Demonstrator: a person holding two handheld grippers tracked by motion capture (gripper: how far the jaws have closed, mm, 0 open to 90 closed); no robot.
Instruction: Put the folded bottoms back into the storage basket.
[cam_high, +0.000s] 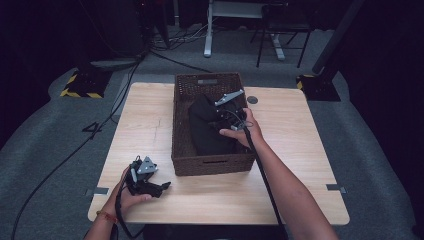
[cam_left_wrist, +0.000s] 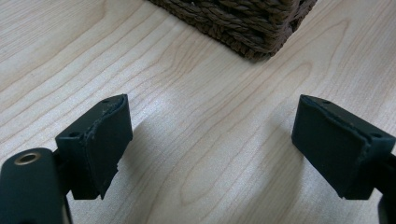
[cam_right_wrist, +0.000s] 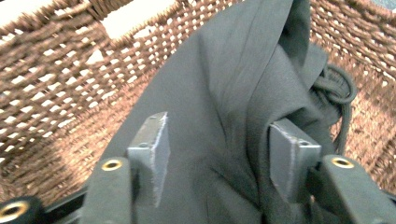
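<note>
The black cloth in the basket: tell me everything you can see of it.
The black cloth is a dark, soft, matte fabric, bunched and creased, with a cord at one side. It lies inside the woven brown basket, filling its middle. The right gripper reaches into it, jaws apart with folds between them, not yet closed.

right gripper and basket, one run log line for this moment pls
right gripper: open, jaws astride black cloth in wicker basket | left gripper: open, over bare table
</note>
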